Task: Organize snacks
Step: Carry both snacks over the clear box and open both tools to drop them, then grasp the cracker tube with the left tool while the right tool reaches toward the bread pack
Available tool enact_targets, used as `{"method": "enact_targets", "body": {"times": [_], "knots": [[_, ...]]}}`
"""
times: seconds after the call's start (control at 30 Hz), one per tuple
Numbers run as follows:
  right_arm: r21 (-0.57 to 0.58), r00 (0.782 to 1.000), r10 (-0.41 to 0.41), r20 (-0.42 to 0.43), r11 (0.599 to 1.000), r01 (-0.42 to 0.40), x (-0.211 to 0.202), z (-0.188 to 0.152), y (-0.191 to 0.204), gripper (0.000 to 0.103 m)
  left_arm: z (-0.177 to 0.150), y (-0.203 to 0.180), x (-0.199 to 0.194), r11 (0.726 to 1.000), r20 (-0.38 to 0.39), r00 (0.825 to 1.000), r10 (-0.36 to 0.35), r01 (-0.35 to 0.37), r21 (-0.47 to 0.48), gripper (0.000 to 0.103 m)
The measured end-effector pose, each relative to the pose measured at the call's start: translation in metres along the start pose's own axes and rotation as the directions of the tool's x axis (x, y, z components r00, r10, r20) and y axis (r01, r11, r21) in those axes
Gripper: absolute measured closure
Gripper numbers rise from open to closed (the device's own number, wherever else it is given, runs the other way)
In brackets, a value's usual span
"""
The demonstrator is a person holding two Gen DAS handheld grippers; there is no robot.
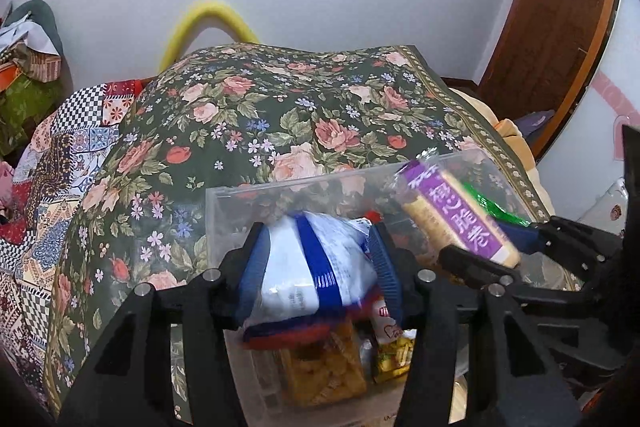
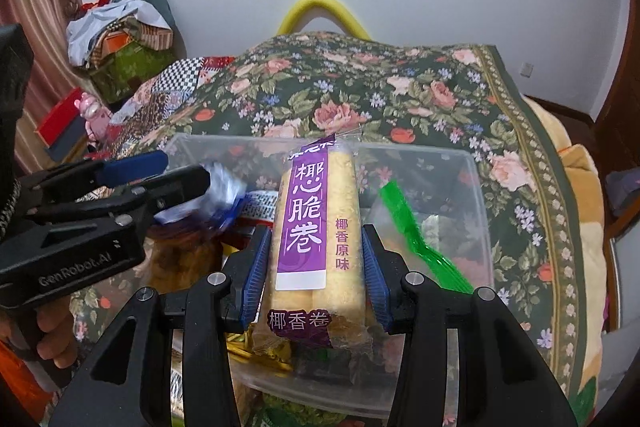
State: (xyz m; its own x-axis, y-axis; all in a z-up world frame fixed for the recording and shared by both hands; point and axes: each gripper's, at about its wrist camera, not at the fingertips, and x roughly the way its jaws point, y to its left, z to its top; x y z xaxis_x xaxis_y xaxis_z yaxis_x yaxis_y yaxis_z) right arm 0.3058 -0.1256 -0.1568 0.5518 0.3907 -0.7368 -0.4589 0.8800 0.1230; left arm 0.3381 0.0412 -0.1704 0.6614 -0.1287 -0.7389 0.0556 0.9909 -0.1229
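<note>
Gripping white-and-blue snack bag point(image 1: 316, 263) between blue pads, left tool point(image 1: 320, 259) holds it above clear plastic bin point(image 1: 224, 203) on floral bedspread point(image 1: 248, 115). Right tool point(image 2: 316, 263) clamps purple-labelled roll pack point(image 2: 316, 239) lengthwise above same bin, beside green packet point(image 2: 416, 235).

A clear bin point(image 2: 476, 187) sits on the bedspread point(image 2: 400, 95), with snack packets point(image 1: 320, 375) lying inside it
</note>
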Motion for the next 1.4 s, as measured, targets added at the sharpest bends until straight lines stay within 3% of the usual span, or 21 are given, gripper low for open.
{"method": "enact_targets", "body": {"times": [0.33,0.9,0.97,1.1,1.4], "knots": [[-0.004,1.0,-0.023,0.021,1.0,0.023,-0.018,-0.001,0.004,0.056,-0.005,-0.002,-0.02,1.0,0.007,1.0,-0.02,0.021,-0.011,0.051],[-0.007,0.992,-0.035,0.118,0.999,0.036,-0.097,-0.032,0.013,0.04,-0.043,-0.003,-0.117,1.0,0.079,0.997,-0.001,0.0,0.011,0.042],[-0.007,0.993,-0.031,0.112,0.999,0.032,-0.101,-0.041,0.012,0.033,-0.053,-0.001,-0.122,1.0,0.07,0.998,0.008,-0.009,0.012,0.041],[-0.007,0.996,-0.038,0.08,0.999,0.038,-0.104,-0.059,0.013,0.032,-0.076,0.006,-0.124,1.0,0.032,0.999,0.016,-0.016,0.001,0.039],[0.037,0.998,-0.038,-0.042,0.999,0.04,-0.077,-0.096,0.003,0.022,-0.124,0.021,-0.092,0.999,-0.115,0.993,0.023,-0.027,-0.03,0.039]]}}
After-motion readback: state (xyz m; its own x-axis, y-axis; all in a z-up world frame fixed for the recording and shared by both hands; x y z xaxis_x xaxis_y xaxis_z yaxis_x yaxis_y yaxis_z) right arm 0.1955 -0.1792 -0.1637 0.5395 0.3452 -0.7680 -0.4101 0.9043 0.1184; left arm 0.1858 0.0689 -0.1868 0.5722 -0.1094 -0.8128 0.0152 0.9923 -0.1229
